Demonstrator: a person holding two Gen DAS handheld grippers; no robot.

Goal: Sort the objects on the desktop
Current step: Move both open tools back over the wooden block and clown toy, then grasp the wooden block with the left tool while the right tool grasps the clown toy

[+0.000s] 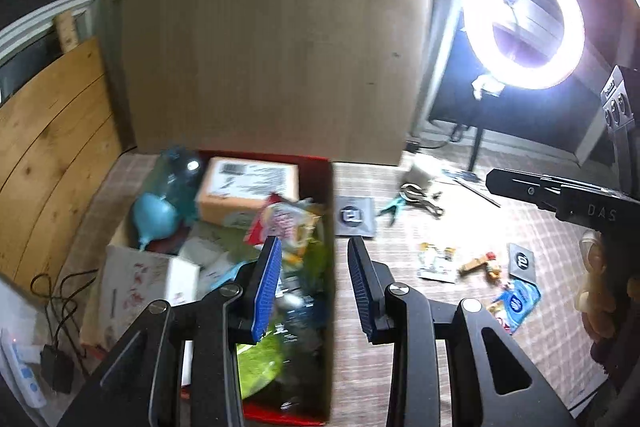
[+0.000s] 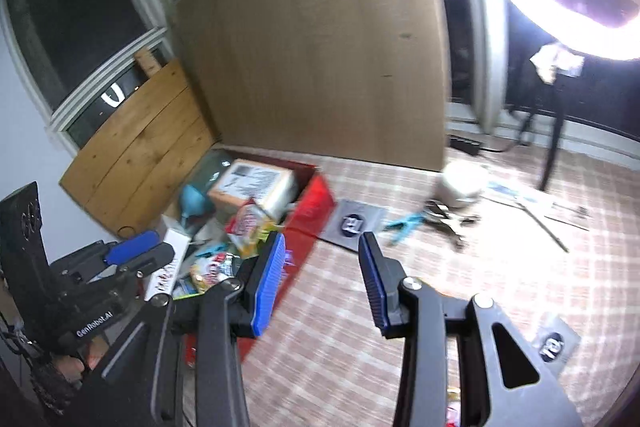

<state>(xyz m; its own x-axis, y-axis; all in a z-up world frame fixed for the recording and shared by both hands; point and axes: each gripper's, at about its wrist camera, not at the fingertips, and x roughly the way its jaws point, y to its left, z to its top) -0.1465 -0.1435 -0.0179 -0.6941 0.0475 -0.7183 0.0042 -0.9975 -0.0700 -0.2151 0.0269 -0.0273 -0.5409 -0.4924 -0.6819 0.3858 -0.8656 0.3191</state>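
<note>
- A red box [image 1: 326, 187], crammed with packets and cartons, sits at the surface's [image 2: 340, 327] left; loose items remain scattered right of it, among them a blue packet [image 1: 516, 301] and small toy figures [image 1: 486, 265].
- The left gripper [image 1: 314, 291] hovers over the box rim, fingers apart and empty.
- The right gripper [image 2: 322, 285] hangs beside the box, fingers likewise parted, nothing between them.
- Best next: swing toward the scattered items, approaching low and square.

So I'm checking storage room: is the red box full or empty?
Nearly full. The red box holds an orange carton, a blue bulb and snack packets piled to its rim.
</note>
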